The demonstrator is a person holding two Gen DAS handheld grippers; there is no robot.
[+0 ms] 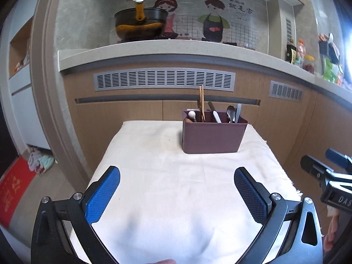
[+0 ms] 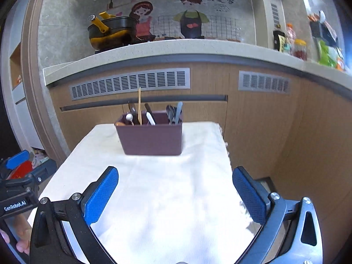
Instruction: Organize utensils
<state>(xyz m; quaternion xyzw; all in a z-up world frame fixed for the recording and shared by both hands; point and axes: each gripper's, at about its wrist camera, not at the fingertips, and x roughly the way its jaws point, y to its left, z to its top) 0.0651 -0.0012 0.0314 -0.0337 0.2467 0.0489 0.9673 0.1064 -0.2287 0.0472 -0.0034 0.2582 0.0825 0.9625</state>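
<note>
A maroon utensil holder [image 1: 212, 135] [image 2: 150, 137] stands at the far end of a table covered by a white cloth [image 1: 171, 189] [image 2: 167, 193]. Wooden chopsticks [image 1: 201, 102] [image 2: 139, 105], a metal spoon [image 1: 230, 112] [image 2: 170, 112], knives and a small white-tipped utensil stick up out of it. My left gripper [image 1: 177, 194] hovers open over the near part of the cloth, nothing between its blue pads. My right gripper [image 2: 176, 194] is likewise open and empty, well short of the holder. Each gripper shows at the edge of the other's view.
Behind the table runs a wood-fronted counter with grey vents [image 1: 164, 80] and a pale worktop [image 1: 154, 47]. A black and yellow pot [image 1: 139, 23] sits on it, bottles and jars [image 1: 297, 54] to the right. A red mat [image 1: 13, 192] and clothes lie on the floor at left.
</note>
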